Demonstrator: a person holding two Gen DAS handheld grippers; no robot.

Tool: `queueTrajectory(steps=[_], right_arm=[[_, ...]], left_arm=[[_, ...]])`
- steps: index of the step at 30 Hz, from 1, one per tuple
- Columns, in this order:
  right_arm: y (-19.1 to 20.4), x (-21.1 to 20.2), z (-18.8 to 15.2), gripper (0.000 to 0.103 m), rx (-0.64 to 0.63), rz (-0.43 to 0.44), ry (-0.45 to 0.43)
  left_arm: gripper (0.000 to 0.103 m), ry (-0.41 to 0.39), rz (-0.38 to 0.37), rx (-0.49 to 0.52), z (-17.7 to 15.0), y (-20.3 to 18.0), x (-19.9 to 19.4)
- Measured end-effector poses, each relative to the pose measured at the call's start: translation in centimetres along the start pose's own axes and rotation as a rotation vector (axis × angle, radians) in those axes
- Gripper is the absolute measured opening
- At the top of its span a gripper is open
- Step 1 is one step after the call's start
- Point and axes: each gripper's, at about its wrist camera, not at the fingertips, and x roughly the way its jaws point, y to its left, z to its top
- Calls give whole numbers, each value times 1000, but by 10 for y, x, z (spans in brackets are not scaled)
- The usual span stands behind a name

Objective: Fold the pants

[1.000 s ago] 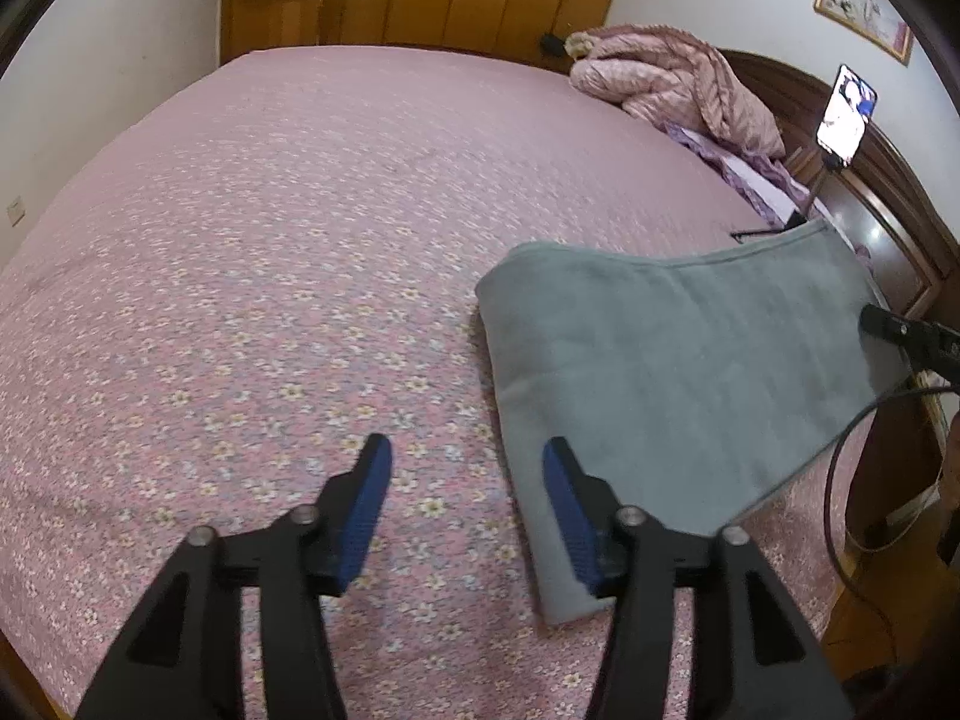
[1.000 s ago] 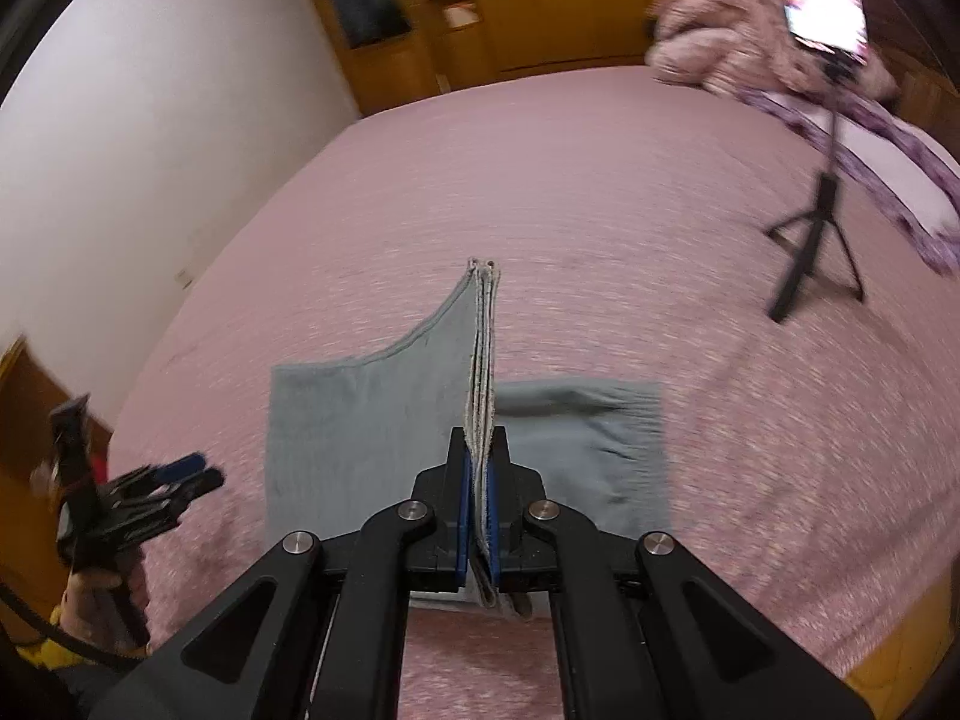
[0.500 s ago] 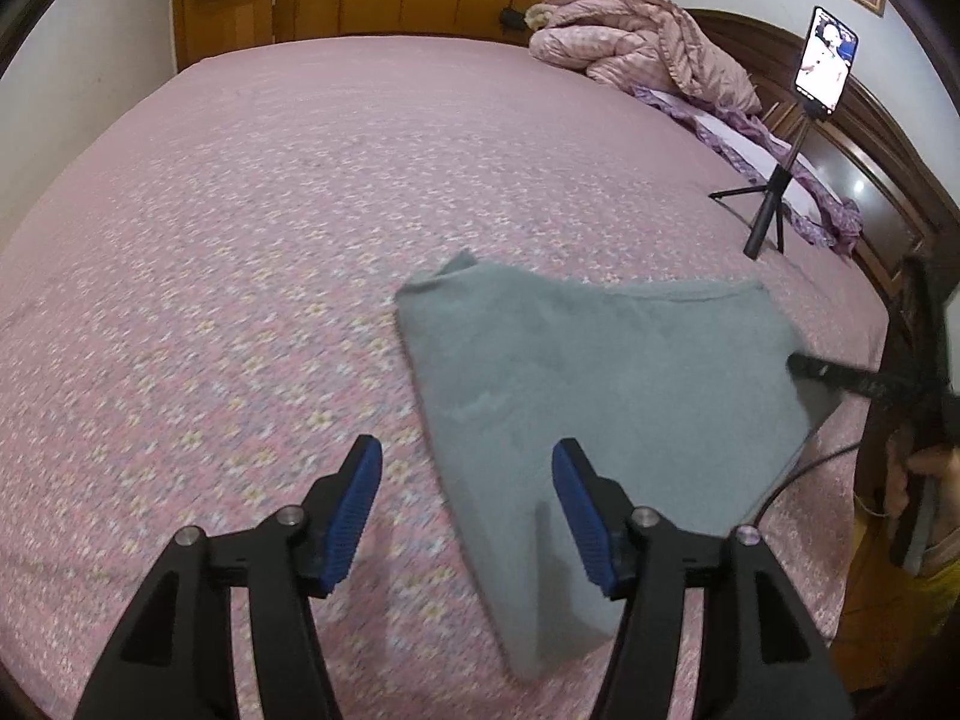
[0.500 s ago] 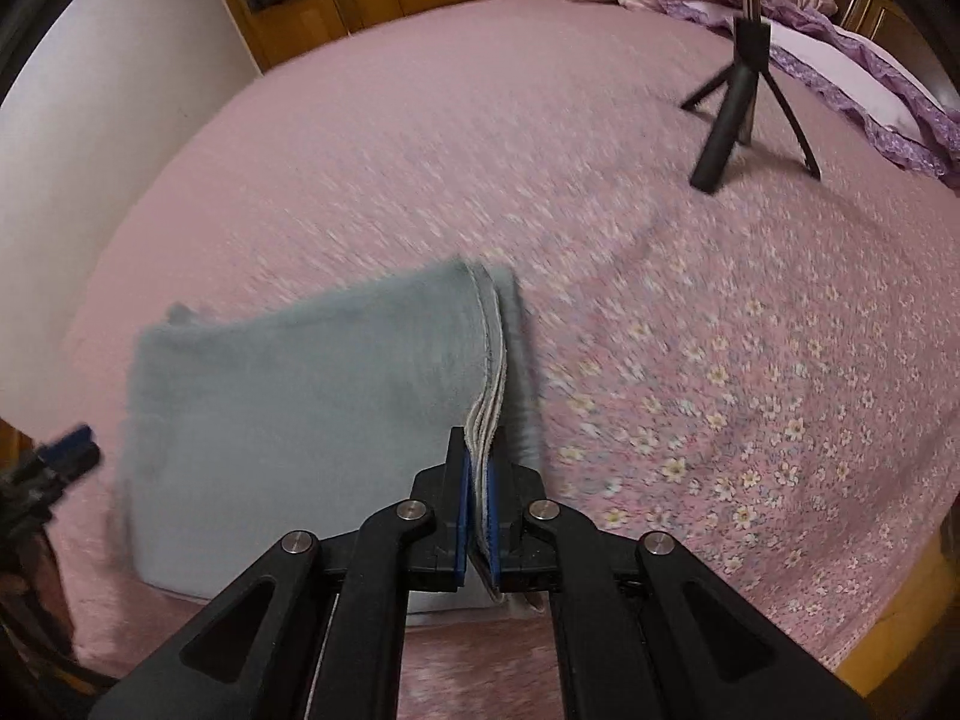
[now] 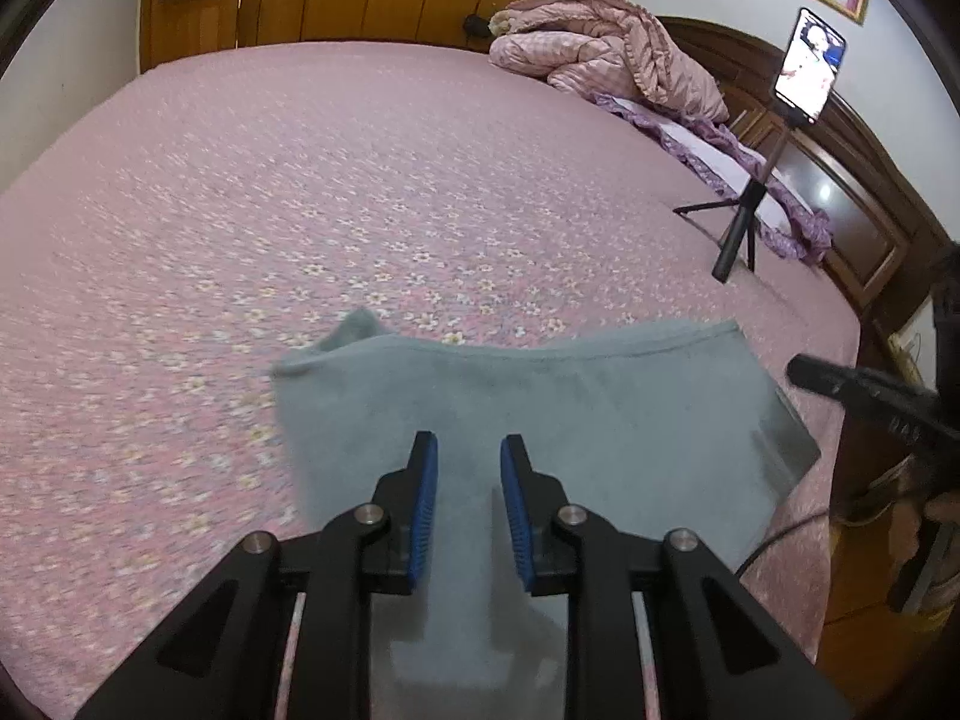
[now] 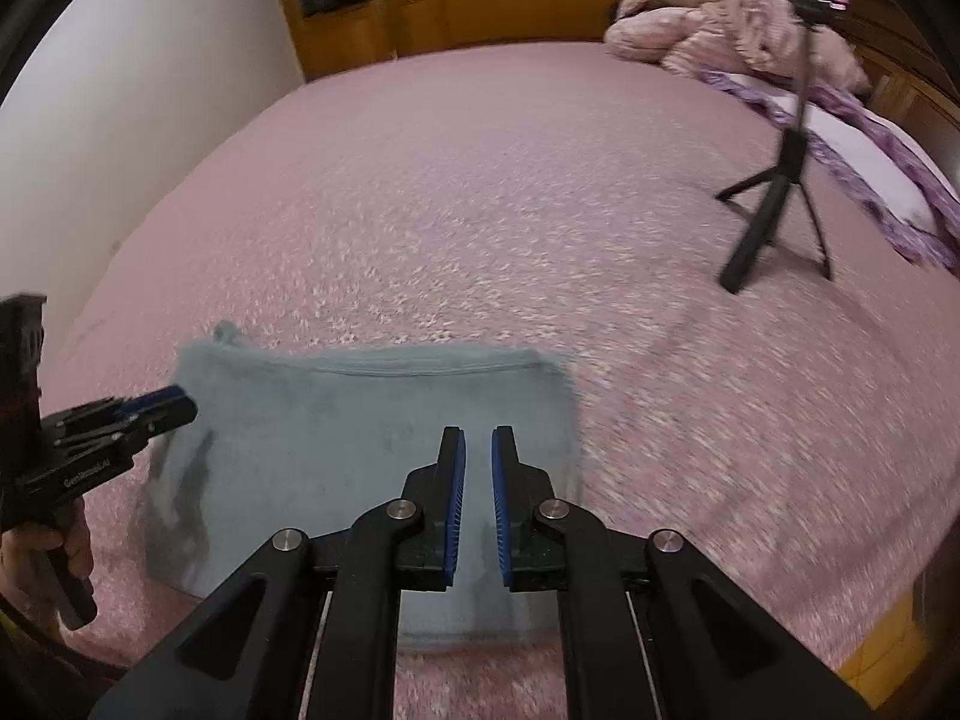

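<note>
Hand-held gripper point(image 6: 477, 468) over pants point(image 6: 336, 420), long axis sideways

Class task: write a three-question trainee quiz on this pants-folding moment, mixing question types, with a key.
1. True or false: the grey pants hang in the air from the right gripper.
2. What stands on the bedspread beyond the pants? A a tripod; B a lamp; C a basket.
3. In a few words: what lies bunched at the head of the bed?

Key:
1. False. They lie flat on the bedspread, and the fingers are slightly apart with nothing between them.
2. A.
3. A pink quilt.
</note>
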Motion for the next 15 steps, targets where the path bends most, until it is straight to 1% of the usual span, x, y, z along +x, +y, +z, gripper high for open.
queueTrajectory(steps=[1, 3, 4, 5, 7, 10, 15], right_arm=[[2, 13, 2, 10, -11, 2, 21], [3, 29, 2, 10, -15, 2, 47], [1, 43, 2, 10, -17, -17, 69], [0, 52, 3, 10, -15, -29, 80], [-7, 65, 2, 9, 5, -7, 81], [-15, 70, 5, 7, 34, 19, 66], [-15, 73, 7, 5, 11, 17, 47]], left_arm=[[22, 6, 6, -5, 2, 1, 7], [22, 19, 50, -12, 4, 5, 21], [20, 22, 71, -15, 5, 7, 27], [16, 21, 87, -18, 7, 11, 33], [10, -2, 105, -23, 11, 17, 39], [7, 0, 93, -44, 19, 25, 46], [5, -9, 66, -65, 26, 35, 52]])
